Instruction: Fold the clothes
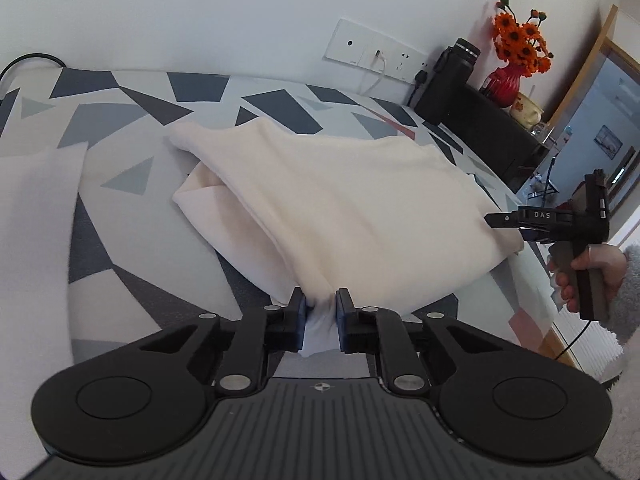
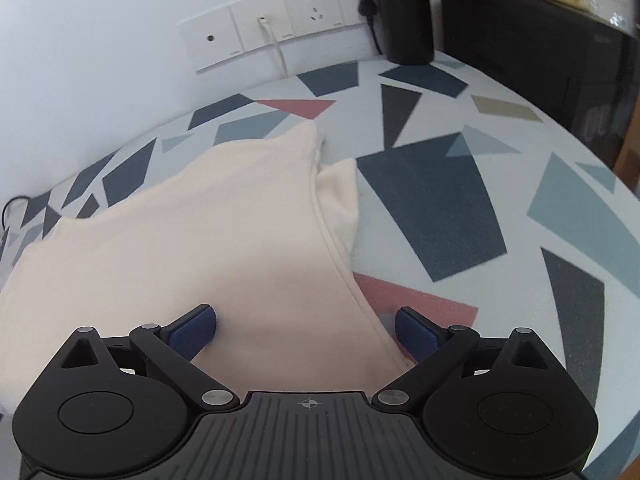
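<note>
The cream garment looks soft and limp; the left gripper pinches its near edge at bottom centre, while the right gripper gapes wide astride the hem.

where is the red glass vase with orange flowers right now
In the left wrist view, the red glass vase with orange flowers stands at the upper right on a black box, between a black bottle and a cream mug.
</note>
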The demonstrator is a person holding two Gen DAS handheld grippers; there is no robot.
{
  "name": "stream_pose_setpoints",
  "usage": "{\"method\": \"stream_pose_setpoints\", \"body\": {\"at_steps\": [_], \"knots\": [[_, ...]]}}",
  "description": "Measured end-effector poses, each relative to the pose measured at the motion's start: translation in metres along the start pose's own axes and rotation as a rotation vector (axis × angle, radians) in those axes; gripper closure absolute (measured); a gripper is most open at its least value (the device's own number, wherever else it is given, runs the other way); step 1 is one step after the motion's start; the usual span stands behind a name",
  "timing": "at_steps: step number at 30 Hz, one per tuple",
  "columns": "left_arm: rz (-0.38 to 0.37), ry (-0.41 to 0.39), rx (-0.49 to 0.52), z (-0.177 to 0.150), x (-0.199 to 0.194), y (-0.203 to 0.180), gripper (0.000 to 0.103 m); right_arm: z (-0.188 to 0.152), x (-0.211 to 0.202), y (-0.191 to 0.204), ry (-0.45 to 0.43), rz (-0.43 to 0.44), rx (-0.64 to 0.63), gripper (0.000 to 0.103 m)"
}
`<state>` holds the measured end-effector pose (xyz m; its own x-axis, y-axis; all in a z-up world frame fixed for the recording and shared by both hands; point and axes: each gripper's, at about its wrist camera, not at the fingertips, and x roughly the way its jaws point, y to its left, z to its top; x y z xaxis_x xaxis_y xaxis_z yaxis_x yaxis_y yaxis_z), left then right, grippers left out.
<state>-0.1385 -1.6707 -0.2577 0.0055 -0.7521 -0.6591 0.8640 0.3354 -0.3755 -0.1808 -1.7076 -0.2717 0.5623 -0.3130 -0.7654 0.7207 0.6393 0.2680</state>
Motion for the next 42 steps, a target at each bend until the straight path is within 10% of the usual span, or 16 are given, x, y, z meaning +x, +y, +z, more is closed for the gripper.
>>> {"method": "stream_pose_setpoints", "body": {"at_steps": [16,18,22,30,42], "knots": [[-0.071,0.190,-0.187,-0.026,-0.004,0.022,0.091,-0.016,-0.012,-0.006,0.073,-0.006,-0.035,0.007],[-0.035,0.189,-0.208,-0.028,-0.007,0.020,0.083,-0.021,-0.017,-0.006,0.088,-0.006,-0.051,0.007],[0.086,0.145,-0.220,-0.022,-0.016,0.015,0.029,-0.020,-0.023,-0.010,0.082,0.015,-0.041,0.007],[0.138,0.103,-0.370,0.016,0.027,0.033,0.014,0.015,-0.020,0.003,0.009,0.085,-0.085,0.001],[0.350,0.153,-0.188,0.045,0.077,-0.006,0.000,0.046,0.047,0.011,0.122,0.085,-0.152,0.001]]}}
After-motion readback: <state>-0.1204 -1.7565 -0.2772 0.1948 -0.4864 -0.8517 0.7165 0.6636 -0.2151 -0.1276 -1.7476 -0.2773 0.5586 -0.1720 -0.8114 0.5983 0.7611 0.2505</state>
